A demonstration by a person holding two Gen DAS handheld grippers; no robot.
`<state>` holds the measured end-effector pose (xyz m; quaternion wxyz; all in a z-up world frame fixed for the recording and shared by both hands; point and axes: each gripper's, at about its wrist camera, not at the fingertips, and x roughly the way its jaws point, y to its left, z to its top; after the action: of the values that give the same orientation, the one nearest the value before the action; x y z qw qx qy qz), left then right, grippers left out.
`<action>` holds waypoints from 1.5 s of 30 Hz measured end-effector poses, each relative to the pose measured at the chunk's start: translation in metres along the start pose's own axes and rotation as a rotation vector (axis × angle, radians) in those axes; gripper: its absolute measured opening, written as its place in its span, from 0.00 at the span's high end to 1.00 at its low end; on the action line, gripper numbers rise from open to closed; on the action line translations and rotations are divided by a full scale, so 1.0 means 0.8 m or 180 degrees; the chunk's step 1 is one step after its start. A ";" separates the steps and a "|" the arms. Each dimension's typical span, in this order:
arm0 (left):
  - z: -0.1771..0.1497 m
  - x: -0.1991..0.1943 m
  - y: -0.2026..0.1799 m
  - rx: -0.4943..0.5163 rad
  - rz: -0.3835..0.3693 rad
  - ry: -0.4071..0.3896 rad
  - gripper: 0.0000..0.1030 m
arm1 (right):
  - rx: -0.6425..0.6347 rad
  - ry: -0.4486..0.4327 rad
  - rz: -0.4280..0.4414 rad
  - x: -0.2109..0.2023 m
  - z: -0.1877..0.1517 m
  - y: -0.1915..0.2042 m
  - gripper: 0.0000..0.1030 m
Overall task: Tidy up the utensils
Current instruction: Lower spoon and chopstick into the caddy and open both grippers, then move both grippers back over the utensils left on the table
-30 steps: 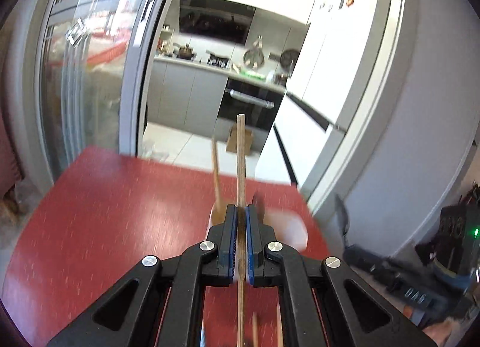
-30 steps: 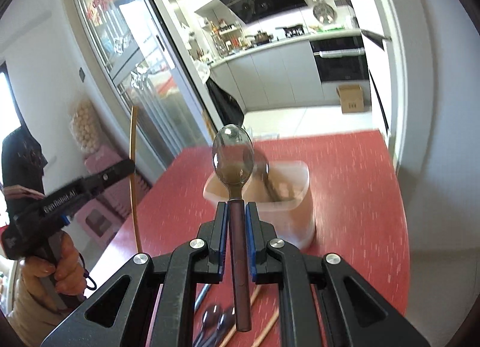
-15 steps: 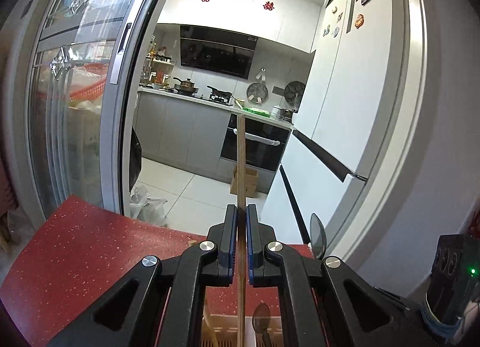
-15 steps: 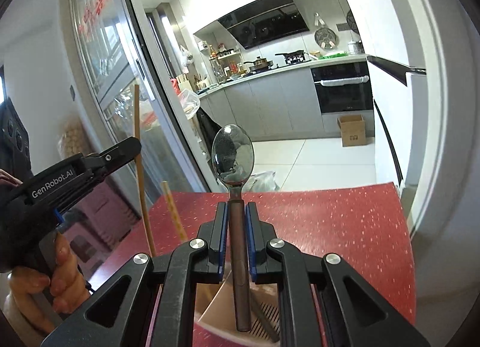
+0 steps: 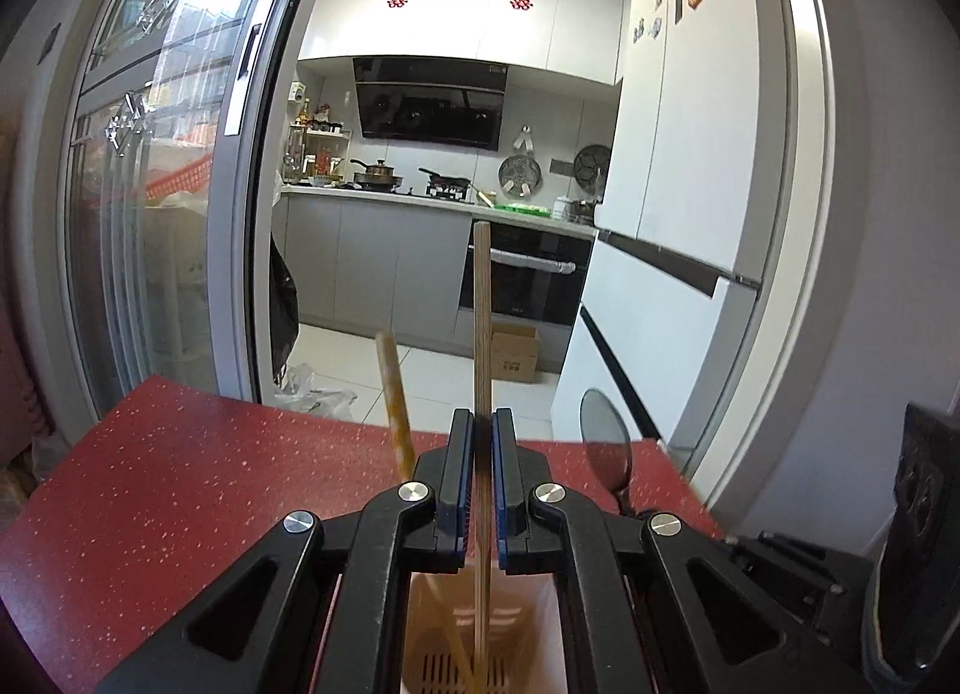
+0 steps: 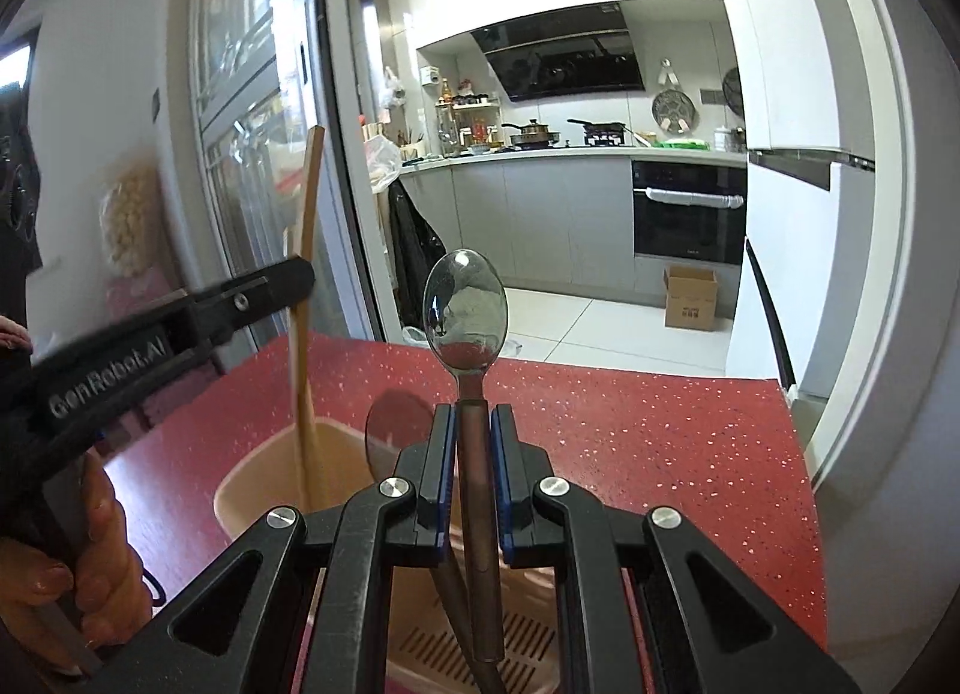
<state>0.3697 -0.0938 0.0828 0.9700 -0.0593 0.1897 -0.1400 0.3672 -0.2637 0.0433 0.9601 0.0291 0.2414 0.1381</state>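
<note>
A red table (image 6: 630, 424) faces a kitchen doorway, with a fridge (image 5: 678, 214) to the right. The left gripper (image 5: 477, 442) clamps an upright chopstick (image 5: 481, 322) over a beige holder (image 6: 270, 472); a second, blurred chopstick (image 5: 393, 394) already stands inside. The right gripper (image 6: 474, 430) clamps a spoon (image 6: 465, 304), bowl up, above the same holder. The gripper bodies hide most of the holder. Only the right view shows the person's hand (image 6: 90, 562) on the left gripper's handle.

Bright daylight, fisheye-warped edges, slight blur
</note>
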 end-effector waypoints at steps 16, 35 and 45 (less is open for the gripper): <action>-0.031 -0.034 0.006 0.0060 0.0204 0.0274 0.66 | -0.0127 0.0213 -0.0015 -0.015 -0.023 0.011 0.75; -0.056 -0.120 0.004 0.0100 0.0233 0.0854 0.66 | 0.0637 0.0626 0.0030 -0.116 -0.039 -0.005 0.50; -0.115 -0.174 0.021 -0.0059 0.0139 0.1202 0.65 | 0.0979 0.1026 -0.0053 -0.164 -0.103 -0.002 0.47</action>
<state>0.2147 -0.0423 0.0444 0.9194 -0.0368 0.3709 -0.1259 0.2176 -0.3027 0.0307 0.8945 0.1507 0.4102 0.0945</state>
